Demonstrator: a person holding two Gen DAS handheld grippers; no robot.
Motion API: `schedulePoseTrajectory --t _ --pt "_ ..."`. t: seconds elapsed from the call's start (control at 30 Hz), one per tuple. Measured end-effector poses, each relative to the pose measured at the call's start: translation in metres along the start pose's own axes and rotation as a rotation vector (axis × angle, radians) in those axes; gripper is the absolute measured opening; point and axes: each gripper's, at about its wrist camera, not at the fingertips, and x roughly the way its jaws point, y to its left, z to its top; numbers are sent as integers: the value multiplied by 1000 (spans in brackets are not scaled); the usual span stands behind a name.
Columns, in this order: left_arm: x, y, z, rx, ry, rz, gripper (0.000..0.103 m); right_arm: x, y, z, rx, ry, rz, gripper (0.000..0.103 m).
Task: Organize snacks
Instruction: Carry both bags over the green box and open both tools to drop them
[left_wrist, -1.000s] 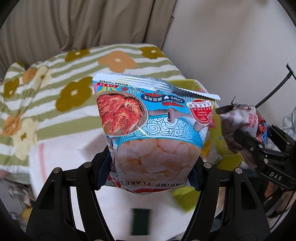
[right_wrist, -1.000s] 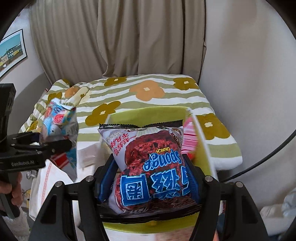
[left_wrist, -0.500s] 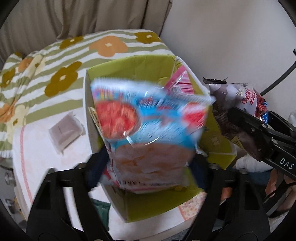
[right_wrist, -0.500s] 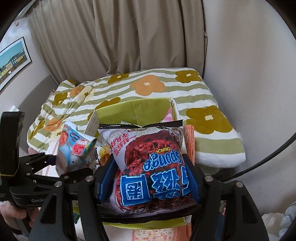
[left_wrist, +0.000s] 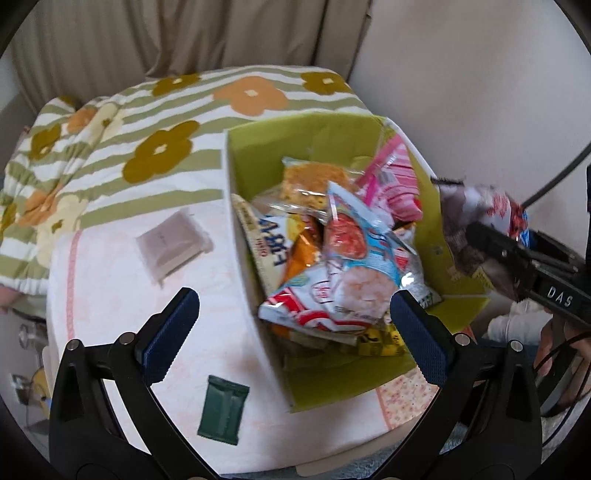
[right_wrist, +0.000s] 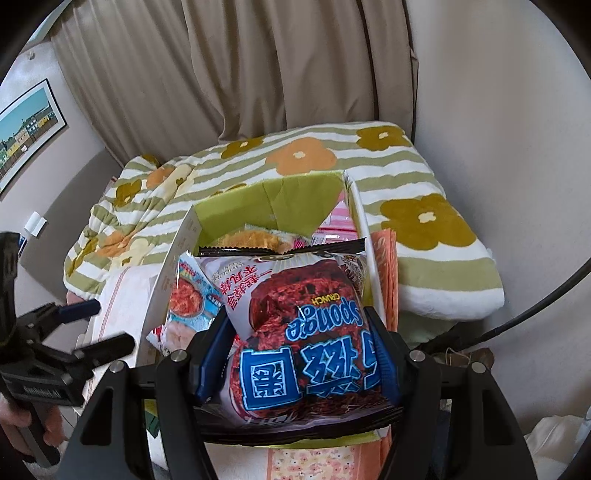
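Nearest to us in the left wrist view, our left gripper (left_wrist: 294, 312) had its blue-padded fingers (left_wrist: 171, 334) spread wide with nothing between them. Just beyond them the blue shrimp flakes bag (left_wrist: 354, 266) lay loose on top of the other packets inside the green box (left_wrist: 255, 147), so we judged that drop finished and the left hand free for another item. On the pale counter (left_wrist: 110, 295) to the left of the box, a dark green packet (left_wrist: 222, 410) lay close to us and a grey packet (left_wrist: 171, 248) farther off, both outside the box and, in our judgement, candidates for the next pick. The right wrist view showed what the left view only caught as a blur at its edge: our right gripper (right_wrist: 299, 354) had its fingers closed on a brown Sponge Crunch bag (right_wrist: 299, 332), held above the near end of the box. We judged the step in hand to be putting this second bag in; it called for moving it over the open middle and letting go where it would not slide off the heap. That view hid the two counter packets behind the bag. Farthest away, both views showed a bed with a green-striped flowered blanket (right_wrist: 406, 177), then beige curtains (right_wrist: 258, 74).
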Motion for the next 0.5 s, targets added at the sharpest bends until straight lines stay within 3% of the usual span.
schedulePoseTrajectory --t 0.2,0.27,0.3,0.33,0.5 --pt "-7 12 -5 -20 -10 33 102 10 3 -6 31 32 11 67" --pt "-10 13 -7 -23 -15 38 102 11 4 -9 33 33 15 81" --pt "-12 14 -8 -24 -17 39 102 11 5 -10 31 25 9 99" --pt "-13 15 -10 -24 -18 41 102 10 5 -12 26 13 2 103" --pt "-18 16 -16 -26 -24 47 102 5 7 -18 19 -9 10 103"
